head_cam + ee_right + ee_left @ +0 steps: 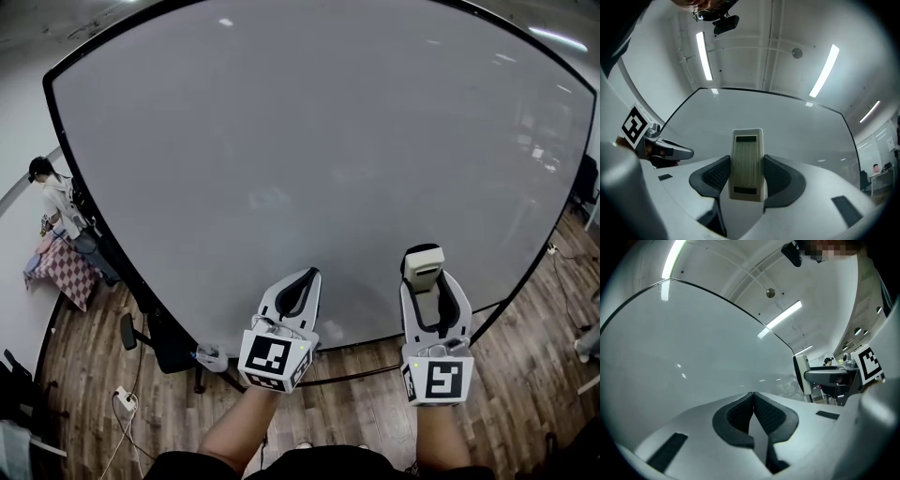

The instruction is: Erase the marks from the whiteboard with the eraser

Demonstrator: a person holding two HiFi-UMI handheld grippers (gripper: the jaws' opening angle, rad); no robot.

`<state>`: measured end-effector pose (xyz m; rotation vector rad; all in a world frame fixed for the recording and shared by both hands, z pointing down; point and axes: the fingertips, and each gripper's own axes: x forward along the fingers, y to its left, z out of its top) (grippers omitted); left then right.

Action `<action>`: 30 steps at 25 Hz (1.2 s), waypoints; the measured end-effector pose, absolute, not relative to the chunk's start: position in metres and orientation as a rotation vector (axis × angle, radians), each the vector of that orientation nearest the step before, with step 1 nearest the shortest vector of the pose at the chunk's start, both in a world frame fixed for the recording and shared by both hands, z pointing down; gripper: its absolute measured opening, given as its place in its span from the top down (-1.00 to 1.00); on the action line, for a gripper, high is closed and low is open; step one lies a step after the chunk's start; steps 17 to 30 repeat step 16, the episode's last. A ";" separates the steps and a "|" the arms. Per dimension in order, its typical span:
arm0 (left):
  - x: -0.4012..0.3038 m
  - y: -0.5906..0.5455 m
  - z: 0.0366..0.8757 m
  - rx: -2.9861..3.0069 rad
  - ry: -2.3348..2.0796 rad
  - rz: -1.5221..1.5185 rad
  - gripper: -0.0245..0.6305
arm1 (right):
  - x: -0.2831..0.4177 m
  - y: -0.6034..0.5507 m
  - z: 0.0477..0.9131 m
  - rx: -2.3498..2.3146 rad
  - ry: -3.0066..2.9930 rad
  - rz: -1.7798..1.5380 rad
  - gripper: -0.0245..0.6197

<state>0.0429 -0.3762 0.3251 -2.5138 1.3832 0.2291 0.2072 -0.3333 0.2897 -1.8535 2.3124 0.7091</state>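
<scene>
The large whiteboard [309, 141] fills the head view; its surface looks plain grey with no marks that I can make out. My right gripper [424, 272] is shut on a cream eraser [423, 265], held upright near the board's lower right. In the right gripper view the eraser [747, 164] stands clamped between the dark pads, with the whiteboard [759, 117] ahead. My left gripper [300, 292] hangs at the board's lower middle, shut with nothing in it; its pads [761, 416] meet in the left gripper view. The eraser [802, 373] shows edge-on there, off to the right.
A person [58, 211] stands at the far left beside a table with a checked cloth [64, 272]. A black chair [155, 337] sits below the board's lower left corner. Cables and a power strip [124, 401] lie on the wooden floor.
</scene>
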 end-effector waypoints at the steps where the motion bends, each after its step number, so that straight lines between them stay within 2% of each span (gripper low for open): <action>1: 0.042 -0.377 0.328 -2.518 1.385 0.227 0.87 | 0.205 -0.335 0.293 -1.851 2.315 0.702 0.17; 30: 0.055 -0.366 0.348 -2.591 1.355 0.258 0.87 | 0.196 -0.341 0.317 -1.801 2.382 0.659 0.17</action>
